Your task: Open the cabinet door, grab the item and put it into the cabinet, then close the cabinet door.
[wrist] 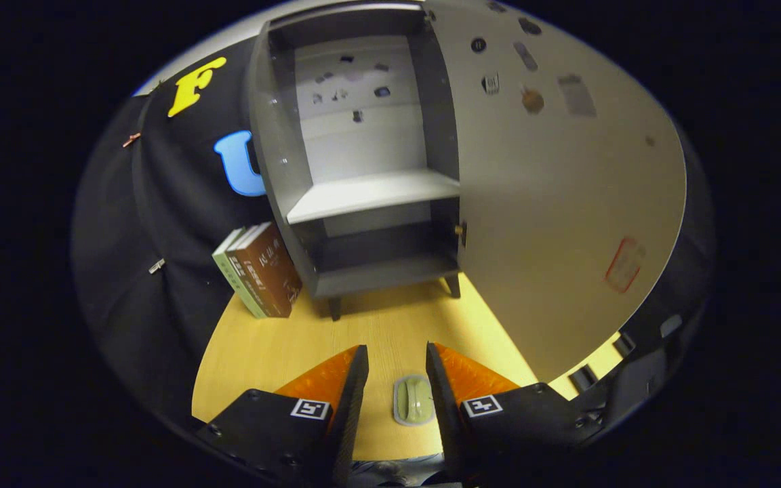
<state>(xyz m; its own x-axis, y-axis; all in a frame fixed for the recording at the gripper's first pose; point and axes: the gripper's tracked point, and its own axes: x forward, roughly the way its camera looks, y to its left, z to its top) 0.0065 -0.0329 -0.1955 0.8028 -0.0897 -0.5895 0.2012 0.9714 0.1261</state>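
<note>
While fingers [362,379] gape, pale-green item [413,400] between — oval, flat.

small pale green oval dish [413,400]: on the wooden tabletop between the gripper [396,369] fingers, which stand apart without touching it; its near end is hard to make out.
grey cabinet [363,156]: lower compartment in deep shadow; contents cannot be told.
stickers on the cabinet's back panel: too small and blurred to identify.
open grey cabinet door [553,203]: markings blurred; far edge cut off.
upright books [262,271], left of the cabinet: spine text unreadable.
</note>
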